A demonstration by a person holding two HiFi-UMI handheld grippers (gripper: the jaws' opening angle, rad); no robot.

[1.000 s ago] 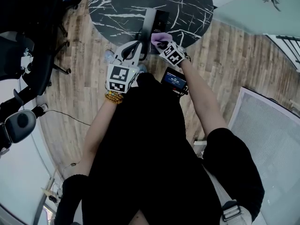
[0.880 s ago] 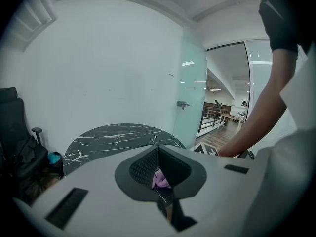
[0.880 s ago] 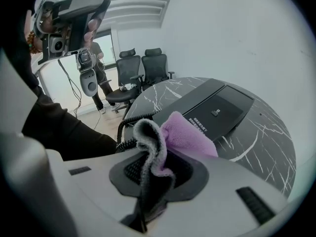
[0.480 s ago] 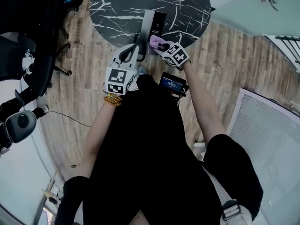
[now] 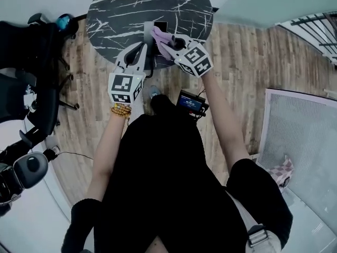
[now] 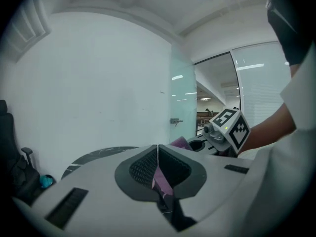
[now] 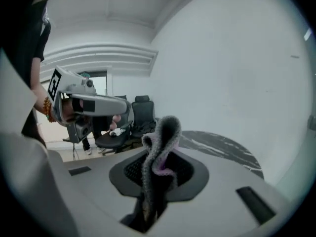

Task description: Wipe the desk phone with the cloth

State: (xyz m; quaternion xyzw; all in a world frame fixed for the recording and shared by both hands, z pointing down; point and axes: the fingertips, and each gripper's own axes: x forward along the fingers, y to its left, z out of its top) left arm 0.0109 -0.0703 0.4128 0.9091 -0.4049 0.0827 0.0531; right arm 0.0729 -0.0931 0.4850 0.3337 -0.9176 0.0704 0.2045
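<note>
Desk phone (image 5: 151, 29) seems about to be wiped: cloth (image 7: 161, 141) is clamped by right gripper (image 7: 157, 174), left gripper (image 6: 158, 154) is closed; firm contact is needed.

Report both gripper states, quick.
Left gripper: closed, tips together, nothing clearly gripped.
Right gripper: closed on the purple fuzzy cloth.

Black short-sleeved top (image 5: 158, 188), amber bead bracelet (image 5: 121, 110), left wrist

An office: black swivel chairs (image 5: 34, 83) stand left of the left gripper (image 5: 138, 51), a glass partition (image 6: 183, 107) rises beyond its jaws, behind a round marble-topped table (image 5: 131, 7).
</note>
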